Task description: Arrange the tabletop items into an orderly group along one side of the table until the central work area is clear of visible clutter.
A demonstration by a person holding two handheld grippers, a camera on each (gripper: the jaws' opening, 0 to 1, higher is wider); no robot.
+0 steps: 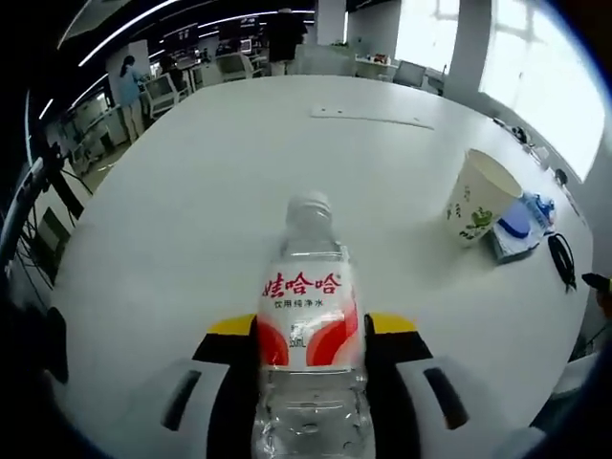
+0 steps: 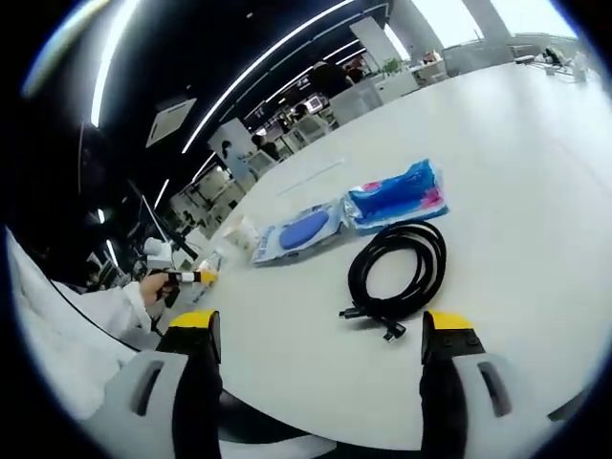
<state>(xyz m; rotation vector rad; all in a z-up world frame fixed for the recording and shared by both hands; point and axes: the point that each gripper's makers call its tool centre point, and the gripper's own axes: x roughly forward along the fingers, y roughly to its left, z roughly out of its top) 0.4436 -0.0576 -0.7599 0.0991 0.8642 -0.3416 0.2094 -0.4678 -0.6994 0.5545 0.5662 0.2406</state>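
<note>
Left tool [image 1: 311, 344] is pinching a Wahaha water bottle [image 1: 308, 325] between its jaws, cap pointing ahead over the white counter [image 1: 220, 182]. A paper cup [image 1: 481, 196] sits ahead to the right. Right tool [image 2: 320, 344] is spread wide, holding nothing, with a coiled black cable [image 2: 400, 268] just ahead and, beyond it, what look like two blue packets [image 2: 359, 212].

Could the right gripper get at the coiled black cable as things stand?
Probably yes. The right gripper is open, and the coiled black cable lies on bare white table just ahead of its jaws, nothing between them. The blue packets lie beyond it.
</note>
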